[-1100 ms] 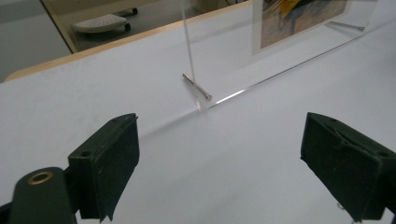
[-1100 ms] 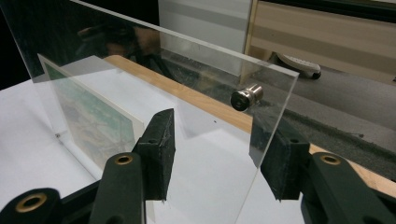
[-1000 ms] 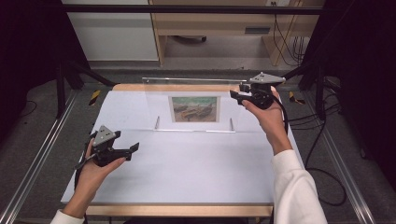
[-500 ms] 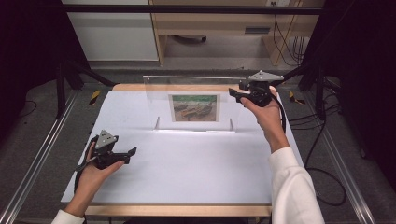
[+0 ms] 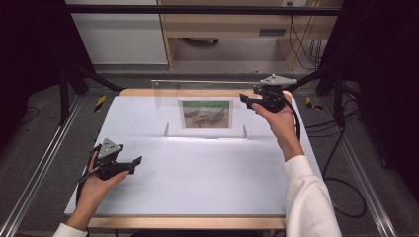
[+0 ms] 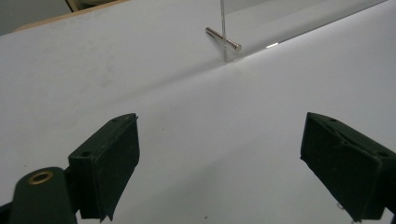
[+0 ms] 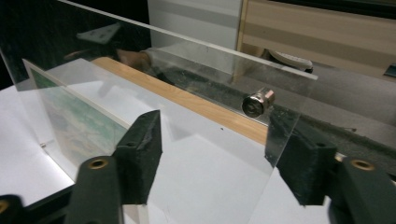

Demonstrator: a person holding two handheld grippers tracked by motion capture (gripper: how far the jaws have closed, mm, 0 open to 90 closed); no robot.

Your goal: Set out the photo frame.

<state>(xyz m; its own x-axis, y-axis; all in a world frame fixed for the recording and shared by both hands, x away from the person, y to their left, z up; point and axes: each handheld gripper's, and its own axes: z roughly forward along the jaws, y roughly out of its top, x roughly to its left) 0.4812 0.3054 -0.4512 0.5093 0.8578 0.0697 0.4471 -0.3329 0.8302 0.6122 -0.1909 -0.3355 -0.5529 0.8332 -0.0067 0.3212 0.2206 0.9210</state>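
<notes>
Beside the right end of the clear acrylic frame (image 5: 205, 106), which stands upright toward the far side of the white table (image 5: 197, 182), the right gripper (image 5: 249, 100) is held with its jaws spread wide. In the right gripper view they straddle the panel's edge (image 7: 275, 140) without visibly pressing it; whether either jaw touches is hard to tell. That view also shows a metal bolt (image 7: 257, 102) through the panel and the picture (image 7: 79, 123) seen at a slant. Well in front of the frame, the left gripper (image 5: 132, 165) hovers wide open over bare tabletop, holding nothing. Its view catches one foot pin (image 6: 224, 39) of the frame, the panel cut off above.
</notes>
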